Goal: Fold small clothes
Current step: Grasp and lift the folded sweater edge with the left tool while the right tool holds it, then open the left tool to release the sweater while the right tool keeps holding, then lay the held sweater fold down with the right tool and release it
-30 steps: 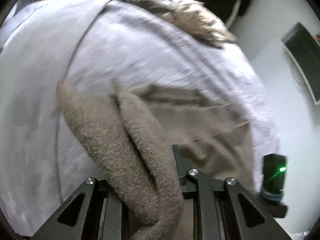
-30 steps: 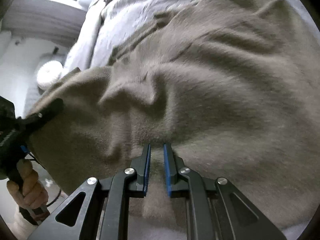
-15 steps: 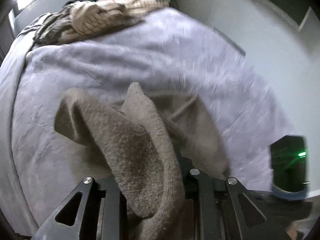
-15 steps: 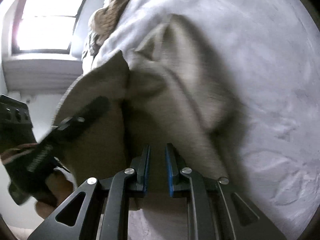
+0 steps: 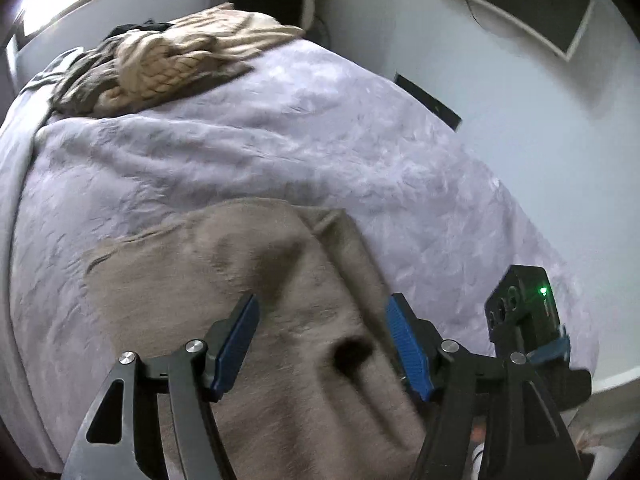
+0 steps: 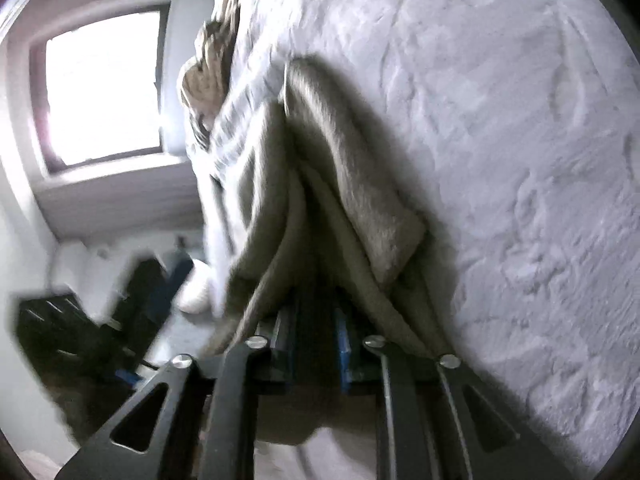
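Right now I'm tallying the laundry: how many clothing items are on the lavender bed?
2 visible: a fuzzy taupe knit garment at the near edge, under the open left gripper, and a cream cable-knit sweater at the far end. Dark fabric beneath it may hide more.

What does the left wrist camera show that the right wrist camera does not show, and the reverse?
Only the left wrist view: the left gripper open above the brown garment, and a framed panel on the wall.
Only the right wrist view: the right gripper with folds of the garment draped across its fingers, and the whole bright window.
Both: the brown garment, the lilac blanket, and the beige knit pile.
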